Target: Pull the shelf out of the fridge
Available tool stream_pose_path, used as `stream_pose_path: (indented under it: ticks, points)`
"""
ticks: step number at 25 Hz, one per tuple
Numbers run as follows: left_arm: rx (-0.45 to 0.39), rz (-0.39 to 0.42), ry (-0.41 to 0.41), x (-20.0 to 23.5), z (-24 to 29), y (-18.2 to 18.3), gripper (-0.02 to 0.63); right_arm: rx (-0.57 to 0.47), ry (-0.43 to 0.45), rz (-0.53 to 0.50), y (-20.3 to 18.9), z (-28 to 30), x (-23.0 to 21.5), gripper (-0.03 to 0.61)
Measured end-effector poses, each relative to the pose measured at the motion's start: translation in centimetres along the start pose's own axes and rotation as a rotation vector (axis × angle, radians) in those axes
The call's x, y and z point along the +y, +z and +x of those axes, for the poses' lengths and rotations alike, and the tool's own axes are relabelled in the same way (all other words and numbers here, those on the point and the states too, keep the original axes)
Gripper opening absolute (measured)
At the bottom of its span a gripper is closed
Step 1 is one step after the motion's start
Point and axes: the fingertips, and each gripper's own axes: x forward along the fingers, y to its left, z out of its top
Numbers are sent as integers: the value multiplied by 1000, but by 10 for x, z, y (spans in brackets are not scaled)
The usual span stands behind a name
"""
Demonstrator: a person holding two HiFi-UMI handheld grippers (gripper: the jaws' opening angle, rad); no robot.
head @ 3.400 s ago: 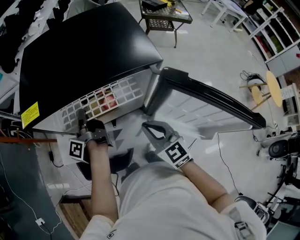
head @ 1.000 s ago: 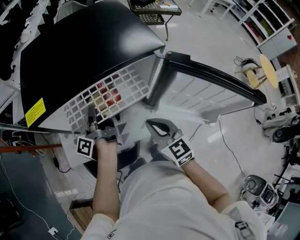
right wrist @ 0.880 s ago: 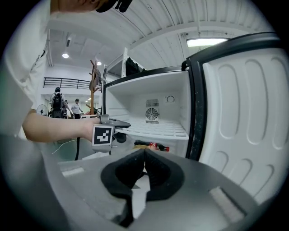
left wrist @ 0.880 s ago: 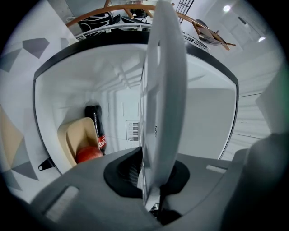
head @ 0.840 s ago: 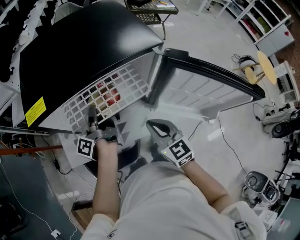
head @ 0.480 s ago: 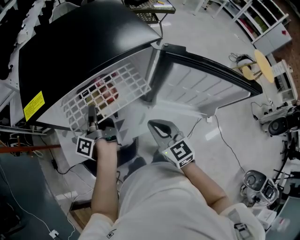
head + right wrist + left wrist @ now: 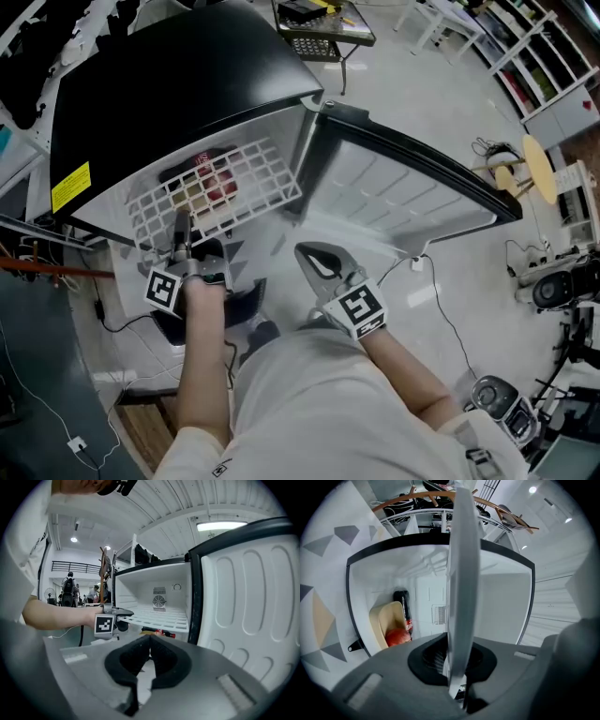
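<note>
The white wire shelf [image 7: 220,187] sticks partway out of the black-topped fridge [image 7: 169,84]. My left gripper [image 7: 180,227] is shut on the shelf's front edge. In the left gripper view the shelf [image 7: 461,573] runs edge-on between the jaws of the left gripper [image 7: 456,665]. Inside the fridge are a cola bottle [image 7: 401,607], a red fruit [image 7: 396,637] and a beige dish [image 7: 384,618]. My right gripper [image 7: 317,259] hangs shut and empty in front of the fridge. In the right gripper view, the right gripper [image 7: 150,641] faces the shelf [image 7: 159,618] and the left gripper [image 7: 123,616].
The fridge door [image 7: 412,183] stands open to the right, its white inner liner [image 7: 248,592] close beside my right gripper. A metal table [image 7: 323,28] stands behind the fridge. A round stool [image 7: 544,173] and cables [image 7: 441,309] are on the floor at right.
The shelf has slid a little further out of the fridge with my left gripper still clamped on it. The right gripper has stayed about where it was.
</note>
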Motion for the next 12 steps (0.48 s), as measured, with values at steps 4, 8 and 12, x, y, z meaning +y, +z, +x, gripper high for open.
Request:
stream_pose_path:
  ticks: [4, 8, 12]
  points:
    - [-6, 10, 1, -1, -6, -4, 28, 11, 19, 11, -7, -5, -7, 2]
    - [-13, 8, 1, -2, -12, -7, 28, 1, 41, 19, -5, -6, -11, 2]
    - [-22, 8, 6, -2, -22, -10, 28, -9, 65, 20, -4, -6, -11, 2]
